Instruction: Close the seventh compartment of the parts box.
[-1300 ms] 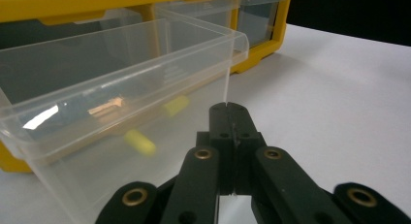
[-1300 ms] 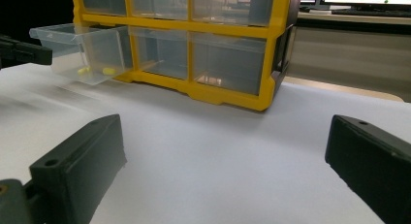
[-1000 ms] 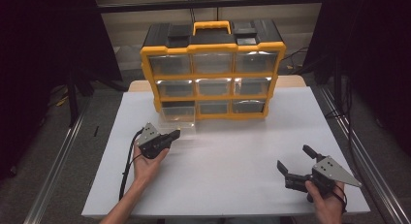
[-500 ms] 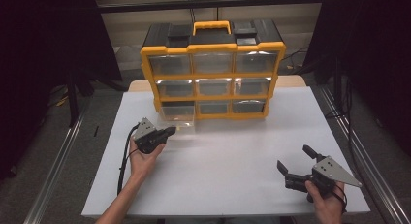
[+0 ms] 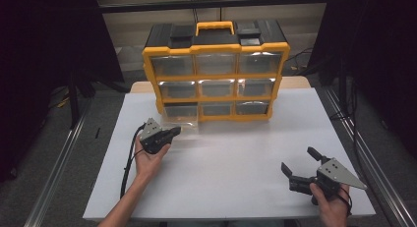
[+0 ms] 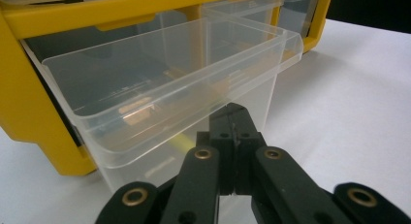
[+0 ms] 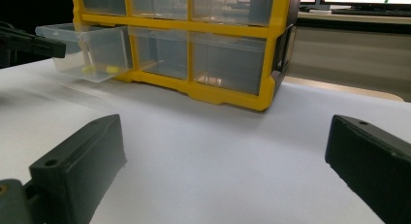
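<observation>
A yellow-and-black organiser cabinet (image 5: 216, 70) with clear drawers stands at the back of the white table (image 5: 236, 153). Its bottom-left drawer (image 5: 181, 123) is pulled out; in the left gripper view this drawer (image 6: 160, 73) looms just ahead. My left gripper (image 5: 176, 131) is shut, and its closed tips (image 6: 231, 112) sit at the drawer's clear front wall, below the lip, gripping nothing. The right gripper view shows small yellow pieces (image 7: 102, 69) inside the drawer (image 7: 92, 52). My right gripper (image 5: 297, 158) rests open near the front right of the table, its jaws (image 7: 225, 161) wide apart over bare surface.
The cabinet's other drawers (image 7: 228, 59) are pushed in. A black cable (image 5: 129, 163) trails from the left gripper toward the table's front edge. White table surface stretches between the two grippers. Metal rails (image 5: 59, 158) run along both sides of the table.
The left gripper has crept slightly up and left beside the open drawer, still shut. The right gripper has stayed put.
</observation>
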A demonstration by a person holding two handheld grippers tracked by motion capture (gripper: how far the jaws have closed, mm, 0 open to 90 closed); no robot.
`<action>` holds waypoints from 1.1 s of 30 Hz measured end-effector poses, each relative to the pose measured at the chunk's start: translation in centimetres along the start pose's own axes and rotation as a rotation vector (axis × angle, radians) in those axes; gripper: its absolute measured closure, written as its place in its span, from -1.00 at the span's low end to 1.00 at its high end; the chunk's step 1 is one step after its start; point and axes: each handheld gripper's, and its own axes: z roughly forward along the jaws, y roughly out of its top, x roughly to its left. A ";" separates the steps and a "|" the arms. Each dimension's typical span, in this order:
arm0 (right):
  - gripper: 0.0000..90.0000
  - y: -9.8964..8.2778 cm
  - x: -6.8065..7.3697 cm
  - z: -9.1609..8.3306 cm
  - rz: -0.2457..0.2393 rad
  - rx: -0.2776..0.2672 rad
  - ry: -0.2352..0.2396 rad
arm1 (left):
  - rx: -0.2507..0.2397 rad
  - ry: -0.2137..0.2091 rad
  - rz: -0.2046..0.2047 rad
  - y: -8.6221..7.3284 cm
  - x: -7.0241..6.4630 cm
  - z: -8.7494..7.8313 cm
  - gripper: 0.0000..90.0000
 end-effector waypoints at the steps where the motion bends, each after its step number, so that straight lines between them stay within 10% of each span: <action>1: -0.99 0.0 0.0 0.0 -0.003 -0.002 -0.001 | -0.003 -0.007 0.000 0.0 0.1 0.0 1.00; 33: -0.99 0.0 0.0 -0.1 -0.004 -0.001 -0.001 | 0.008 0.033 -0.002 0.8 0.9 1.4 1.00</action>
